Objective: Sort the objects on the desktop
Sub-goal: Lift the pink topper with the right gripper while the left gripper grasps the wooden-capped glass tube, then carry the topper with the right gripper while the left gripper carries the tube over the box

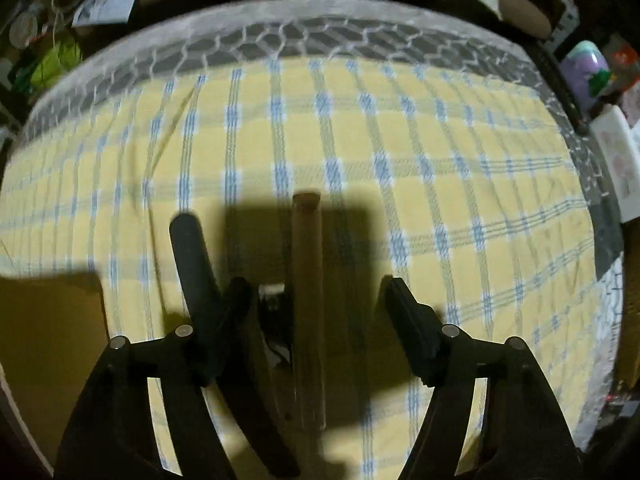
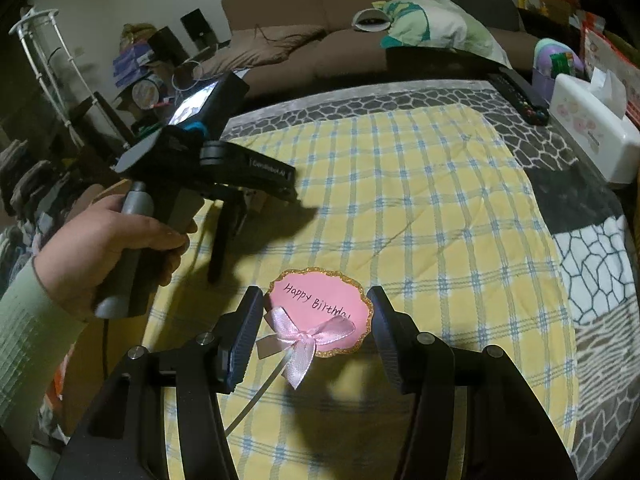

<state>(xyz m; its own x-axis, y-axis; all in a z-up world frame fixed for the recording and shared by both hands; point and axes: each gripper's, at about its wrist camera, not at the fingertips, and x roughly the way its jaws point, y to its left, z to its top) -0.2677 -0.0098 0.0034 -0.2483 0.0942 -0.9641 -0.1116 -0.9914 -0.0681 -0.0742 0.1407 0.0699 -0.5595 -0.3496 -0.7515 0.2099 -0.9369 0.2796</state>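
A pink "Happy Birthday" cake topper (image 2: pixel 320 308) with a gold rim, a pink bow and a thin white stick lies on the yellow checked cloth (image 2: pixel 420 208). My right gripper (image 2: pixel 316 332) is open, its fingers on either side of the topper. In the left wrist view my left gripper (image 1: pixel 316 292) is open above the cloth (image 1: pixel 320 128). A tan stick (image 1: pixel 307 280) and a black curved handle (image 1: pixel 192 256) lie between and beside its fingers. In the right wrist view the left gripper (image 2: pixel 224 236) is held in a hand at the left.
A white tissue box (image 2: pixel 592 128) and a black remote (image 2: pixel 520 92) sit at the table's far right edge. A brown sofa (image 2: pixel 320 32) with cushions stands behind the table. Clutter fills the left side of the room.
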